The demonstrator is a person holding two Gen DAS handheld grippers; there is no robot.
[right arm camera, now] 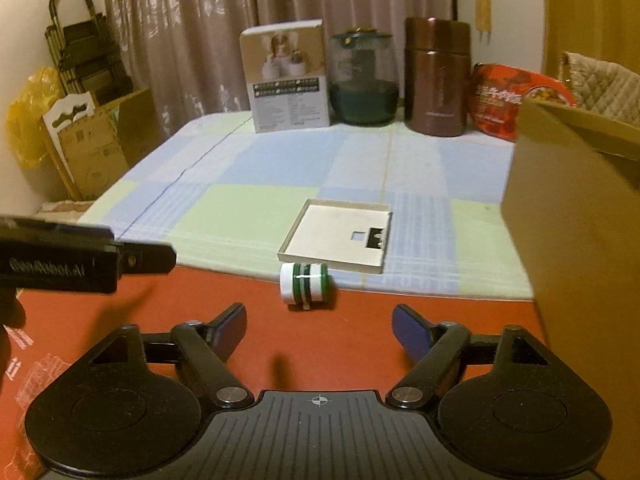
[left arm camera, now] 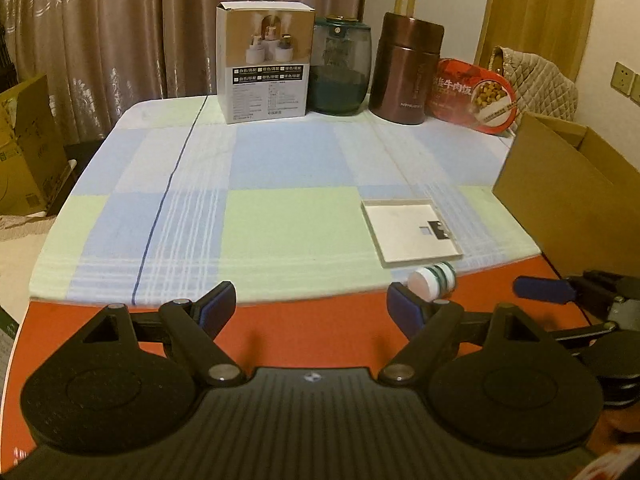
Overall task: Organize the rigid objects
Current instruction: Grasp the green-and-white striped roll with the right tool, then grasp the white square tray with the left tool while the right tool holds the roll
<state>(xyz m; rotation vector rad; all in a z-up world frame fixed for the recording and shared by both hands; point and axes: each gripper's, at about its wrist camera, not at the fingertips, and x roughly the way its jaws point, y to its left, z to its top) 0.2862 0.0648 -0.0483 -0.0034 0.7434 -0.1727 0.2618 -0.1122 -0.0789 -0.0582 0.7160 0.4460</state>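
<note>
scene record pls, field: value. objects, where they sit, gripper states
surface: table, red top, checked cloth over the far part
near edge: small white-green bottle on its side on the red top
behind bottle: flat white box lid, open side up
back row: printed box, glass jar, brown canister, red food pack
right: cardboard box
left gripper: jaws open, empty
right gripper: jaws open, empty

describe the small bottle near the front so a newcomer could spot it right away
Start at the checked cloth on the table and follow it to its near edge, where the flat white tray lies. Just in front of the tray, on the bare red surface, the small bottle lies on its side. It is the only round, green-and-white striped thing there, with a white cap.
</note>
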